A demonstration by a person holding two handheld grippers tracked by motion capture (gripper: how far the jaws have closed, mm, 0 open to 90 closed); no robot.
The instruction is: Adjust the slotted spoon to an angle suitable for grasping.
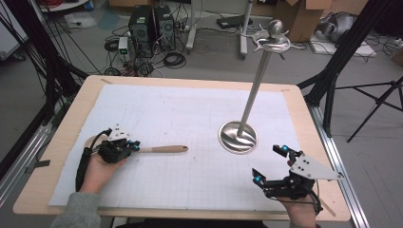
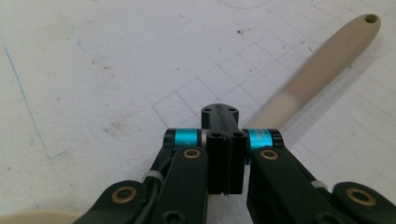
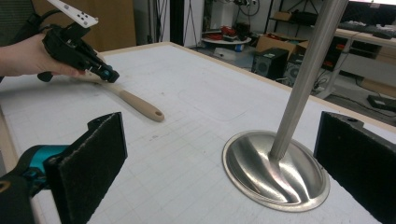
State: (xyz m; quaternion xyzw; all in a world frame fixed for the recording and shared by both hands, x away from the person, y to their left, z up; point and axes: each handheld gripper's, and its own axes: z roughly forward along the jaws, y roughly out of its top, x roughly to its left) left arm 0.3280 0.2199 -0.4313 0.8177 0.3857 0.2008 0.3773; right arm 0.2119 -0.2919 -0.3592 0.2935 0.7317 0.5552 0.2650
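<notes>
Spoon (image 1: 157,149) gripped by left tongs (image 1: 134,145); bowl (image 2: 32,217) visible.

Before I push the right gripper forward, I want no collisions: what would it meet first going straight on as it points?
Most likely the metal stand: its round base lies just ahead between the right gripper's open jaws, with the pole rising behind. Exact depth is unclear.

Left gripper (image 2: 225,154): black linkage, cyan bands, brass rivets. Right gripper (image 1: 272,164): black padded jaws, grey three-cornered plate. Grey sleeve (image 1: 76,211).
</notes>
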